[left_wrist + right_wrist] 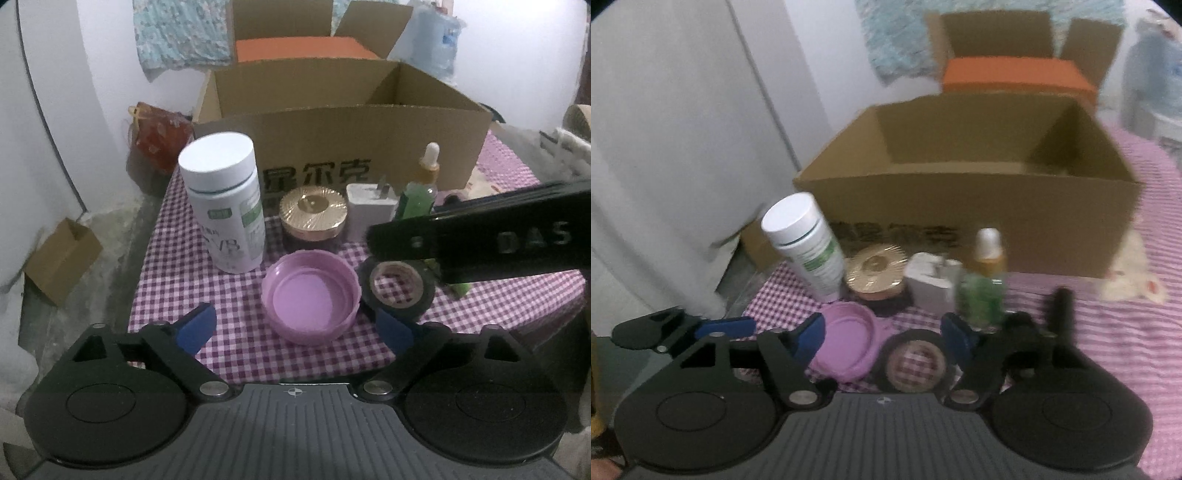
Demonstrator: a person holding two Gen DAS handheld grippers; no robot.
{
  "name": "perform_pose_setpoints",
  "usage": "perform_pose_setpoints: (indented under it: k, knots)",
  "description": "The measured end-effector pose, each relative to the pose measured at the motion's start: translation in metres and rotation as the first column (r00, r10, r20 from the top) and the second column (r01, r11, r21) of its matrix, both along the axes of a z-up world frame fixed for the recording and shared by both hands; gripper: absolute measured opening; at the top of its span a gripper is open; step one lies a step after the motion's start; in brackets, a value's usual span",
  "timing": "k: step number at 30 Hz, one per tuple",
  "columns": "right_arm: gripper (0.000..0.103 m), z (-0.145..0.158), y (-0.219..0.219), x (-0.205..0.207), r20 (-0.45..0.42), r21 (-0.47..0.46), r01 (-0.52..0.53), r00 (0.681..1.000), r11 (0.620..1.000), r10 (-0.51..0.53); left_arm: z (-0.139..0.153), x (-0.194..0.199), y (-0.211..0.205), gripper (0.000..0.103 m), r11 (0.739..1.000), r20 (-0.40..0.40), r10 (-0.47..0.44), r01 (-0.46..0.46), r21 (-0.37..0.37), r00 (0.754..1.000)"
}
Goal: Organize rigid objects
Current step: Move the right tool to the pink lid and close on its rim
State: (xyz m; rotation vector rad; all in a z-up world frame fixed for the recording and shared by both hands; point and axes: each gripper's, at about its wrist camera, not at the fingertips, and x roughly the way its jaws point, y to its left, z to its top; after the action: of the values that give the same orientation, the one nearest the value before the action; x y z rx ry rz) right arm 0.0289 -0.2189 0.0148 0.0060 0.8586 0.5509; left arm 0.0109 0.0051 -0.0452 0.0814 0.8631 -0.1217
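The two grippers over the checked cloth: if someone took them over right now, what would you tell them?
Left gripper: open, jaws either side of the pink lid, not touching it.
Right gripper: open around the black tape roll, no grip yet.
In front of the cardboard box: white bottle, gold-lidded jar, white charger, dropper bottle.
Done: nothing visibly boxed.
Left: probably everything, lid and tape first.
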Motion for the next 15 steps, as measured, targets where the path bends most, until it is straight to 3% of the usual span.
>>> perform_pose_setpoints:
  k: [5, 13, 15]
  knots:
    - [0.059, -0.012, 0.018, 0.012, -0.031, -0.021, -0.072, 0.997, 0.997, 0.071, -0.009, 0.008, -0.001, 0.077, 1.000, -0.029, -0.025, 0.024, -0.004, 0.999]
    - [0.031, -0.031, 0.030, 0.032, -0.096, -0.051, -0.116, 0.989, 0.992, 0.111, -0.018, 0.018, 0.002, 0.071, 0.998, -0.067, -0.054, 0.052, -0.029, 0.996]
    - [0.029, -0.037, 0.034, 0.036, -0.112, -0.056, -0.126, 0.986, 0.990, 0.120, -0.020, 0.019, 0.001, 0.069, 0.998, -0.069, -0.062, 0.060, -0.032, 0.996]
